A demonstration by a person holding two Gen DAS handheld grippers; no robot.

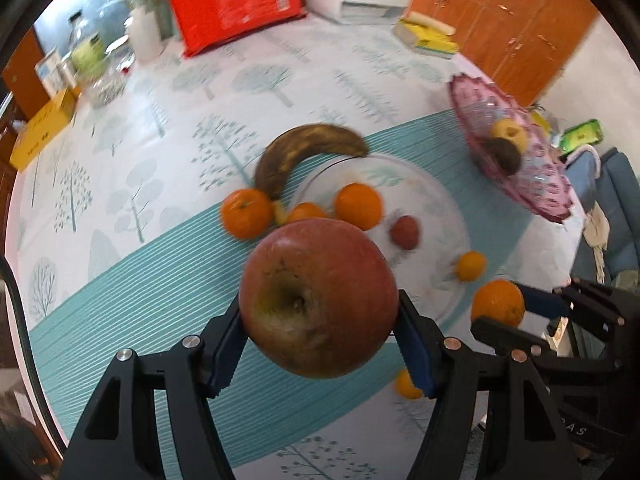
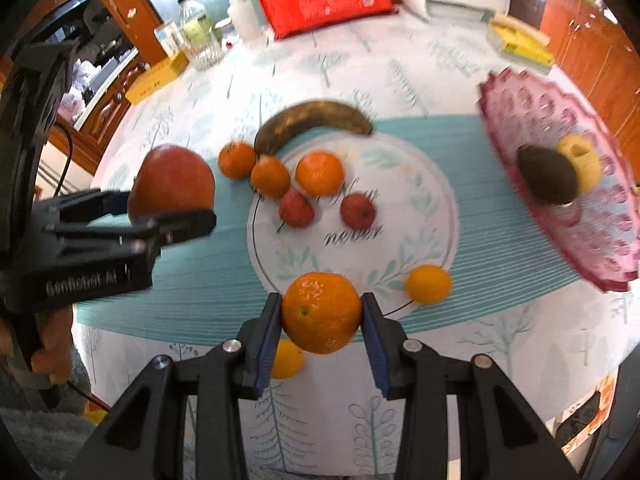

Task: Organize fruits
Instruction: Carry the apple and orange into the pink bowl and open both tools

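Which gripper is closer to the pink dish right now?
Right. The right gripper, shut on an orange, is at the near edge of the table with the pink dish ahead to its right. The left gripper, holding the apple, sits farther left.

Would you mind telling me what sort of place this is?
Probably a home dining room: a table under a tree-print cloth, wooden cabinets behind, and a pink fruit dish.
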